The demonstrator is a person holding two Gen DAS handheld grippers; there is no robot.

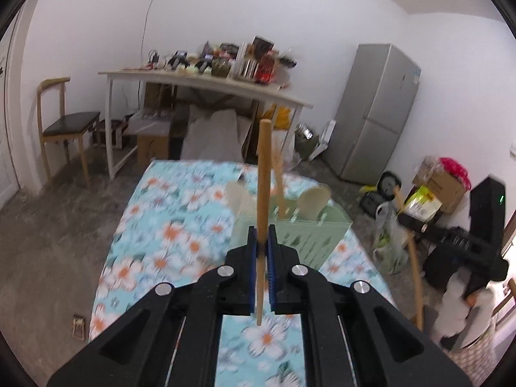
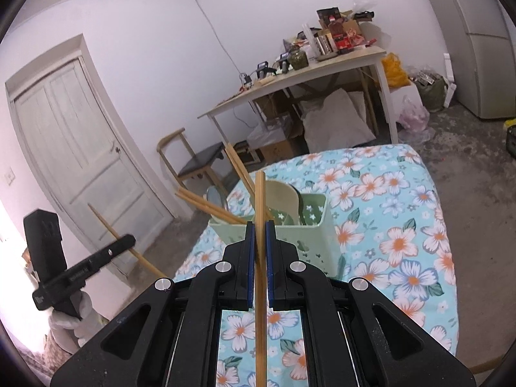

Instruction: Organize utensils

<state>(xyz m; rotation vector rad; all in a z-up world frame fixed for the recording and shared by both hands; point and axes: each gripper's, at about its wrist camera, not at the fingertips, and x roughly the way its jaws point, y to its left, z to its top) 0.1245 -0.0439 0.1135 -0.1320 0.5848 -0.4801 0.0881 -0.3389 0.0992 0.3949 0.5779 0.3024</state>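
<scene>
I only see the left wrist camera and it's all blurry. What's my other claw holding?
Observer: The right claw is shut on one chopstick, which stands upright.
Operator: What's in the green holder?
Observer: Chopsticks lean out over the left edge of the holder, with spoons beside them.
Operator: Is there a door?
Observer: Yes, a closed white door, off to the left.

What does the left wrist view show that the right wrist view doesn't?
Only the left wrist view shows the whole silver fridge and a cardboard box on the floor. Only the right wrist view shows the white door and chopsticks leaning out of the holder. Both show the green utensil holder on the floral tablecloth, and each tool shut on one chopstick: left tool, right tool.
</scene>
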